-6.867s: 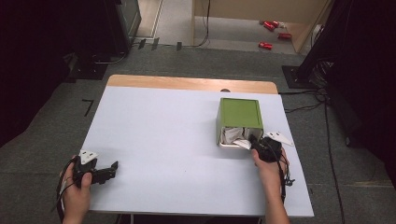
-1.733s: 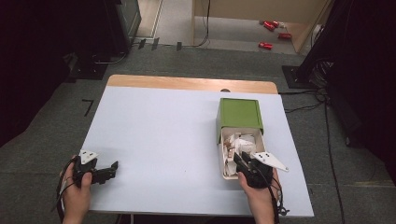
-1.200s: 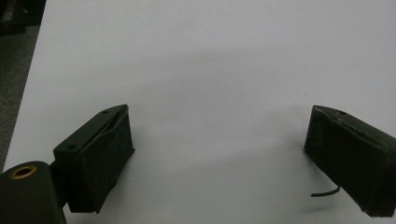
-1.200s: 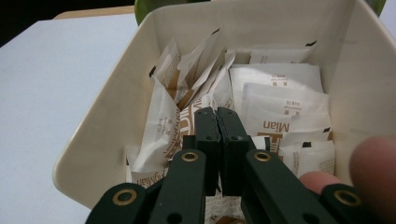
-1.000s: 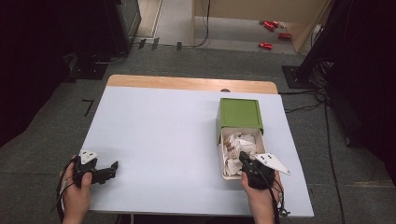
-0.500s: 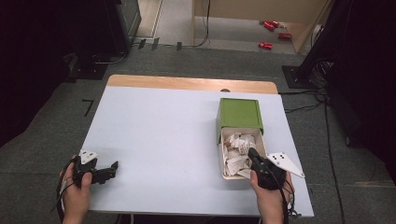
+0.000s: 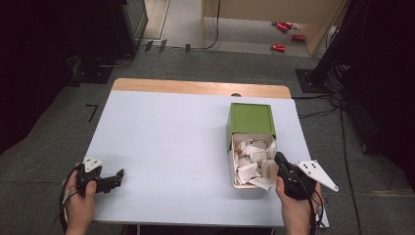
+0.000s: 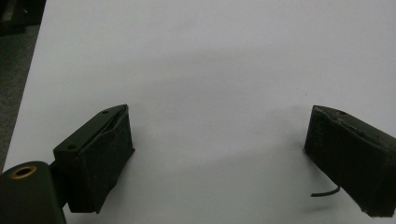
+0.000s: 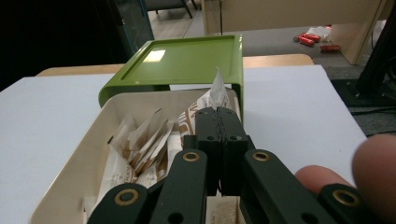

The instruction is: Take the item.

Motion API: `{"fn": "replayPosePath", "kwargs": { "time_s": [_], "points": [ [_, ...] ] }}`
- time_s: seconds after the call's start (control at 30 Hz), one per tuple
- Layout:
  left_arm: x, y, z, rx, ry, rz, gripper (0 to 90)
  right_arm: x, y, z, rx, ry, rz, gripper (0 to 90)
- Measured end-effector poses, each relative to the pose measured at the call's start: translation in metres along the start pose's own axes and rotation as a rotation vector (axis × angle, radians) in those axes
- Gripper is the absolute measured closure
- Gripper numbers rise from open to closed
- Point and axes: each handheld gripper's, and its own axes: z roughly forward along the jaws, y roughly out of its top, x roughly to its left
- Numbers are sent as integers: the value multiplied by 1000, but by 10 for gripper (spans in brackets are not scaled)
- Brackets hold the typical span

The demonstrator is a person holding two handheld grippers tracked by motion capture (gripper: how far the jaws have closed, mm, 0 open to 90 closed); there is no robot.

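Observation:
A green box (image 7: 252, 120) stands on the right half of the white table (image 7: 171, 142). Its cream drawer (image 7: 234, 182) is pulled out toward me and holds several white and brown paper sachets (image 7: 252, 161). My right gripper (image 7: 280, 157) hovers at the drawer's front right corner, jaws shut flat together. In the right gripper view the right gripper (image 9: 219, 112) has no sachet between its pads; one sachet (image 9: 217, 88) stands just behind the tips, before the green box (image 9: 187, 60). My left gripper (image 7: 119, 176) rests at the table's front left, open, and between the jaws of the left gripper (image 8: 219, 140) lies bare tabletop.
A wooden strip (image 7: 195, 87) runs along the table's far edge. Cables (image 7: 318, 110) trail on the floor at the right, and red objects (image 7: 284, 29) lie on the floor far behind. A dark cabinet (image 7: 129, 19) stands at the back left.
The drawer came out of the green box earlier. Over the last second my right gripper drifted right, from over the drawer's front to its right corner. The left gripper stayed put.

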Motion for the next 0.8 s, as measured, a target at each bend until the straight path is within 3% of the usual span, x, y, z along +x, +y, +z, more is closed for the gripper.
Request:
{"fn": "replayPosePath", "kwargs": {
  "time_s": [0.2, 0.33, 0.4, 0.8],
  "points": [
    [0, 0, 0, 0, 0, 0, 81, -9, 3, -5, -35, -29, -2, 900],
    [0, 0, 0, 0, 0, 0, 81, -15, 2, -10, -116, -35, -15, 900],
    [0, 0, 0, 0, 0, 0, 81, -16, 2, -10, -125, -40, -16, 900],
    [0, 0, 0, 0, 0, 0, 81, -40, -10, 0, -92, -99, 18, 900]
  ]
}}
